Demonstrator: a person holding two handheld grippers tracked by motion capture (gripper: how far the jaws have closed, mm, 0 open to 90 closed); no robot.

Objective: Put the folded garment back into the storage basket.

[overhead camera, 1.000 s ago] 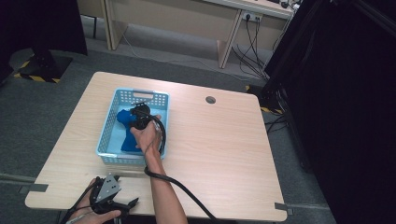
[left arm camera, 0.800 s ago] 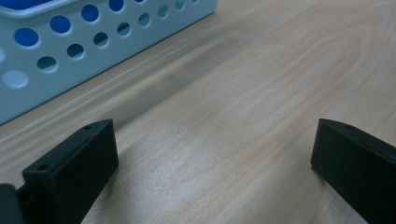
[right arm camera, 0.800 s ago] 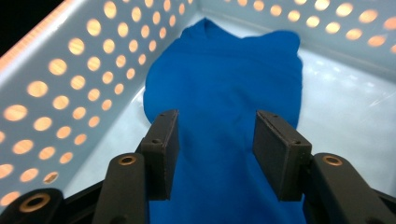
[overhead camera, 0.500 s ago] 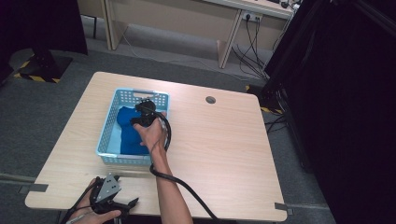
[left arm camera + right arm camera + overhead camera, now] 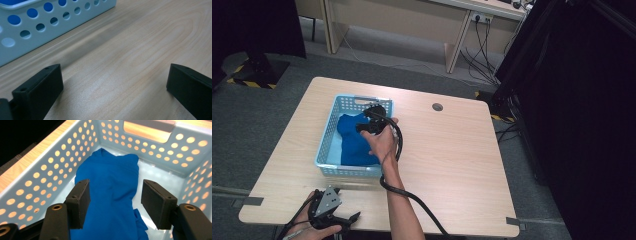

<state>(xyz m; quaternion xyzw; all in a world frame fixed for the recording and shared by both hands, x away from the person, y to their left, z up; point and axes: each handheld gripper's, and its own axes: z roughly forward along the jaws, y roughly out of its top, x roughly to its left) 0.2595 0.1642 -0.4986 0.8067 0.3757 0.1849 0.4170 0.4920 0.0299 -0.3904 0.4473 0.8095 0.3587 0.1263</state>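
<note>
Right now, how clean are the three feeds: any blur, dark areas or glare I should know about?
High view: soft, right side black, table evenly lit. Left gripper view: sharp wood grain, soft shadow beside the basket. Right gripper view: blue cloth clear, basket holes glowing orange, top-left corner dark.

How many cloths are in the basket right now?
1. A blue cloth lies bunched along the floor of the basket, below the open right gripper. Anything under its folds would be hidden.

Right gripper [image 5: 371, 121] hovers over the blue cloth [image 5: 354, 142] in the light-blue perforated basket [image 5: 328, 145] — its jaws have just been opening, nothing clamped. Left gripper [image 5: 334, 218] rests at the worktop [image 5: 452, 150] near edge — well apart.
</note>
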